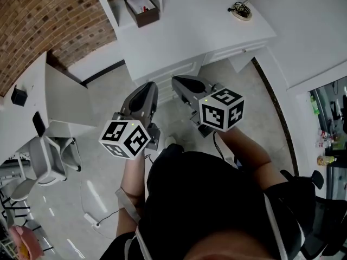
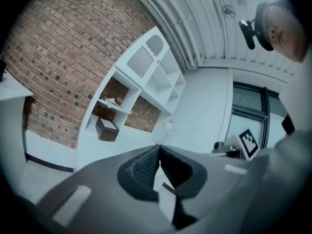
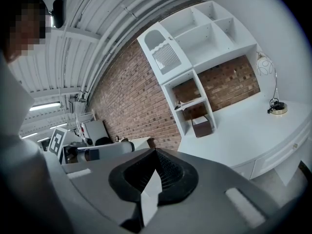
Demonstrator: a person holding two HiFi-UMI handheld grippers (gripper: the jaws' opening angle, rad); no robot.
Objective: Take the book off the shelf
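A white shelf unit (image 1: 115, 5) stands at the back left of the white desk (image 1: 195, 34). A flat book or stack of paper (image 2: 111, 101) lies on its lower shelf, seen in the right gripper view as the same flat item (image 3: 181, 103); I cannot tell which it is. Below it sits a brown open box (image 1: 142, 8). My left gripper (image 1: 150, 86) and right gripper (image 1: 177, 80) hang side by side in front of the desk's near edge, well short of the shelf. Both have their jaws shut with nothing between them, as the left gripper (image 2: 159, 148) and right gripper (image 3: 156, 153) views show.
A lamp with a round base (image 1: 241, 11) and a wire shade (image 3: 265, 65) stands on the desk's right part. A second white desk (image 1: 38, 99) and an office chair (image 1: 46, 158) are at the left. A power strip (image 1: 89, 219) lies on the floor. A brick wall (image 2: 63, 57) is behind the shelf.
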